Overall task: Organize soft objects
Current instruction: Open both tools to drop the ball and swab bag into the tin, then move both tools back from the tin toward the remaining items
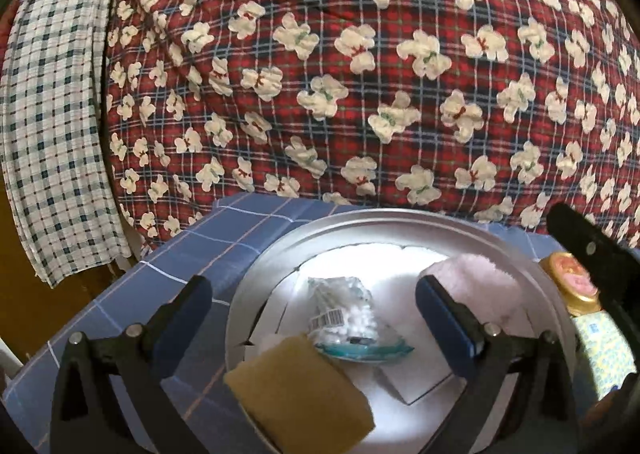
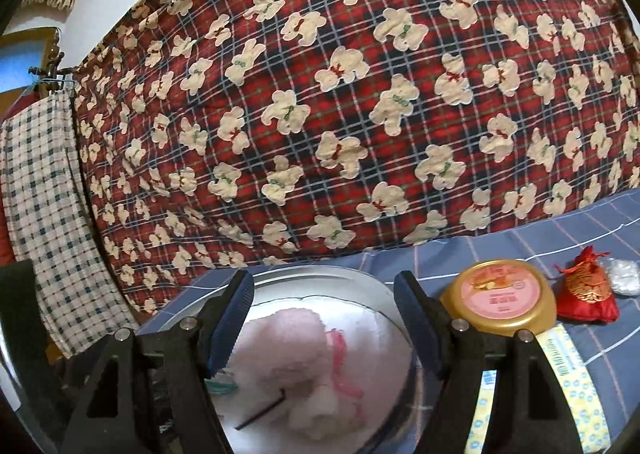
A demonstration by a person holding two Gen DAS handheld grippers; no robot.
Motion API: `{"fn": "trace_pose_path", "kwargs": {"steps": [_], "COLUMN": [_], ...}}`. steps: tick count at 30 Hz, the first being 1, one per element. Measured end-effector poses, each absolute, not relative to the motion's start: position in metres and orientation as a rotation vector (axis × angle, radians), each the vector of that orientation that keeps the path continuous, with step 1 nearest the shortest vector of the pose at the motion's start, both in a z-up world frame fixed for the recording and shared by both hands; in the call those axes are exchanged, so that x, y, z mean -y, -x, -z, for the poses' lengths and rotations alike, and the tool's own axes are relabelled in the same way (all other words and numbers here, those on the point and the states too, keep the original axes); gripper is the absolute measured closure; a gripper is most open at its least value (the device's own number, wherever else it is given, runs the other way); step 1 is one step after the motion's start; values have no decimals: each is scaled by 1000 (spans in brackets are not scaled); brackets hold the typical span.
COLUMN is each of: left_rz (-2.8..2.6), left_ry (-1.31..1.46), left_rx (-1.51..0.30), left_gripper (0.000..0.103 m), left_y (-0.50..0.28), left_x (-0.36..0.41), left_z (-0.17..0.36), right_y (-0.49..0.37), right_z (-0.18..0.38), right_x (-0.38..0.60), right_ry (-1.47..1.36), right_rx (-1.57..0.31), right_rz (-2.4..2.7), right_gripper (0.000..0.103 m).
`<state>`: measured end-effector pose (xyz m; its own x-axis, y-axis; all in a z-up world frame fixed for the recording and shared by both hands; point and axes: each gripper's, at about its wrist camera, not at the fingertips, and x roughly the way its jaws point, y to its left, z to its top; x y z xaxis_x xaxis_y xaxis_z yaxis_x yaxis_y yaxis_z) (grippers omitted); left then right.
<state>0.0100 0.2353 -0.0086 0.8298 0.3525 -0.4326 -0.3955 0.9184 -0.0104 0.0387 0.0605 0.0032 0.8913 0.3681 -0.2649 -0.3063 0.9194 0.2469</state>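
Parts of the metal basin (image 1: 256, 254) are hidden behind both grippers, and its near rim is cut off at the bottom edge. Inside it lie one yellow sponge (image 1: 298, 390), one clear bag of cotton swabs (image 1: 348, 314) and one pink fluffy item (image 2: 296, 350), whose exact kind is hard to make out. The left gripper (image 1: 312, 314) hangs over the basin with its jaws wide apart, holding nothing. The right gripper (image 2: 324, 318) is also spread wide and empty. On the blue checked cloth (image 2: 520, 230) beside the basin stand one gold tin (image 2: 500, 298), one red pouch (image 2: 588, 290) and one yellow packet (image 2: 576, 386), partly covered.
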Motion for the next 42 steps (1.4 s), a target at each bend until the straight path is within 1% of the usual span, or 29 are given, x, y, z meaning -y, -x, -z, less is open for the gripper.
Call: {"fn": "trace_pose_path", "kwargs": {"steps": [6, 19, 25, 42], "left_rz": [-398, -409, -400, -358], "left_ry": [109, 96, 77, 65], "left_rx": [-380, -338, -301, -322], "left_gripper": [0, 0, 0, 0], "left_y": [-1, 6, 14, 33], "left_x": [-231, -225, -218, -190], "left_z": [5, 5, 4, 5], "right_y": [-31, -9, -8, 4], "right_z": [-1, 2, 5, 8], "right_x": [-53, -49, -46, -14], "right_ry": [-187, -125, -98, -104], "right_rx": [-286, -197, -245, -307], "right_rz": [-315, -265, -272, -255], "right_gripper": [28, 28, 28, 27]}}
